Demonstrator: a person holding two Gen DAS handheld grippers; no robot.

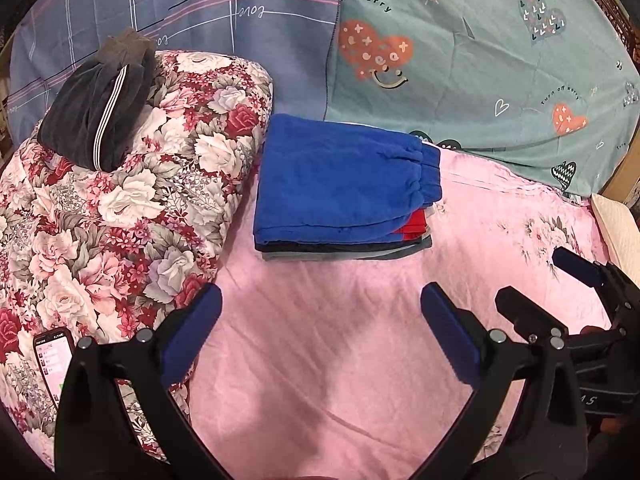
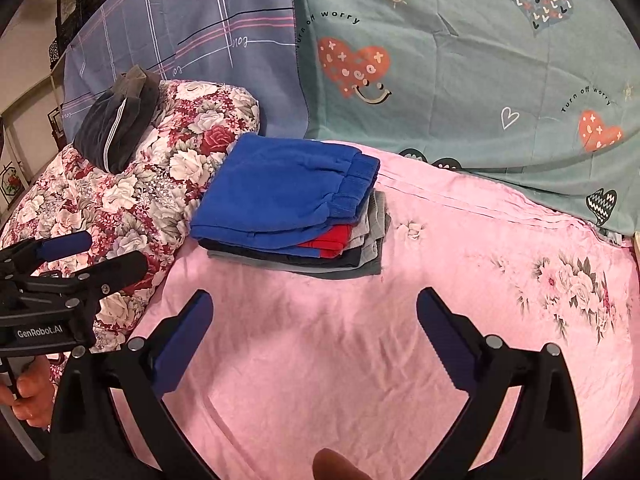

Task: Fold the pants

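Both the left tool [image 1: 320, 304] and right tool [image 2: 314, 308] gape wide, empty, above the pink sheet [image 2: 320, 360].

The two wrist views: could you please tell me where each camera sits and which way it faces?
Left wrist: on the left gripper, angled down over the pink sheet toward the stack; own open fingers show, right gripper at right.
Right wrist: on the right gripper, angled down likewise; own open fingers, left gripper and a hand at left.
Shared: stack, floral quilt, grey pants.
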